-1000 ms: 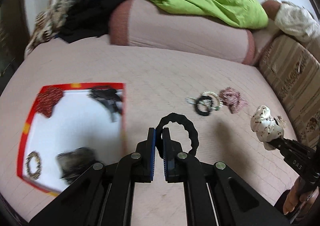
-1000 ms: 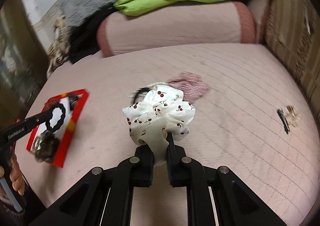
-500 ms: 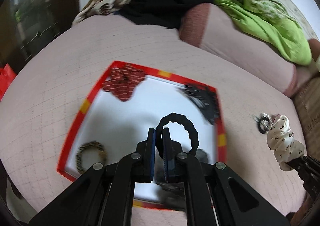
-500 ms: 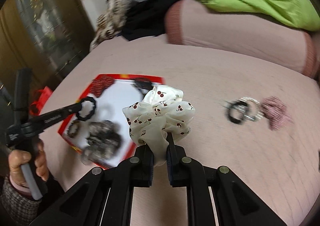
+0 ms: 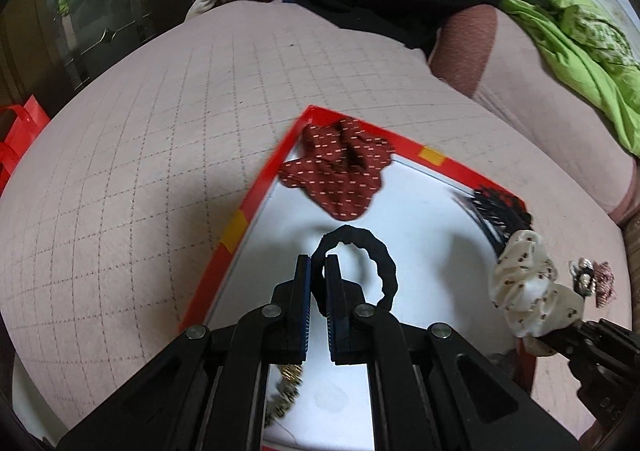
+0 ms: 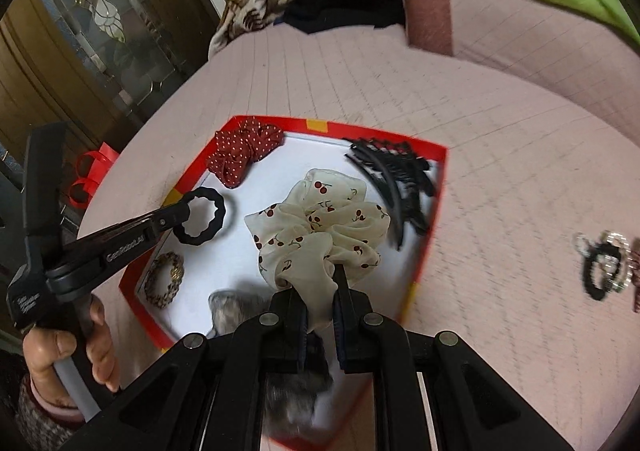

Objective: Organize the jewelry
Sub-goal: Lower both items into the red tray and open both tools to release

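Left gripper (image 5: 318, 275): jaws nearly closed, clamped on a black ring-shaped hair tie (image 5: 362, 263); fingers run up from 6 o'clock in its own view, pitched steeply downward.
Left gripper in right view (image 6: 182, 213): reaches in from 8 o'clock, tip toward 2 o'clock.
Left hand (image 6: 68, 347): wrapped around the gripper's handle at 8 o'clock, a knitted sleeve cuff (image 6: 30, 417) below it.
Right gripper (image 6: 320, 291): jaws nearly closed, pinching a cream cherry-print scrunchie (image 6: 320, 223); pitched steeply downward.
Right gripper in left view (image 5: 560, 335): enters from 4 o'clock.
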